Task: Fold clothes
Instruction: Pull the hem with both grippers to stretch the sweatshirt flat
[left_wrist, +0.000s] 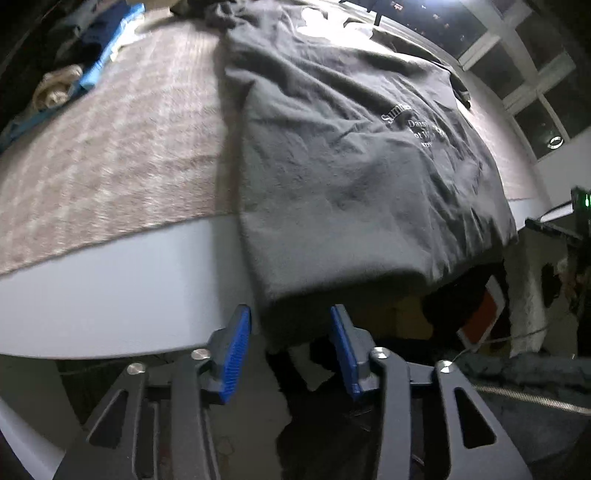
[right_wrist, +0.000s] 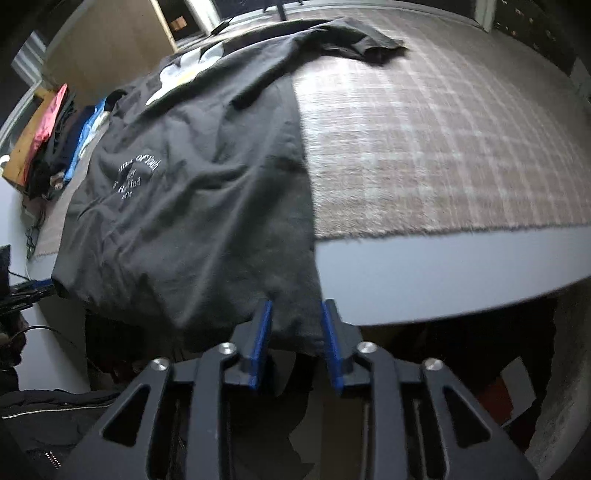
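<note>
**Shirt spread, hem at grippers**

The shirt (left_wrist: 351, 155) lies flat on the table (left_wrist: 110, 288), unfolded, hem hanging over the near edge. Left gripper (left_wrist: 291, 332) and right gripper (right_wrist: 297, 325) stand apart, straddling hem corners, not clamped. All folds remain.

Left hand-held gripper (left_wrist: 290, 325) gapes around dark shirt (left_wrist: 351, 177) hem; table (left_wrist: 110, 288) beneath.
</note>
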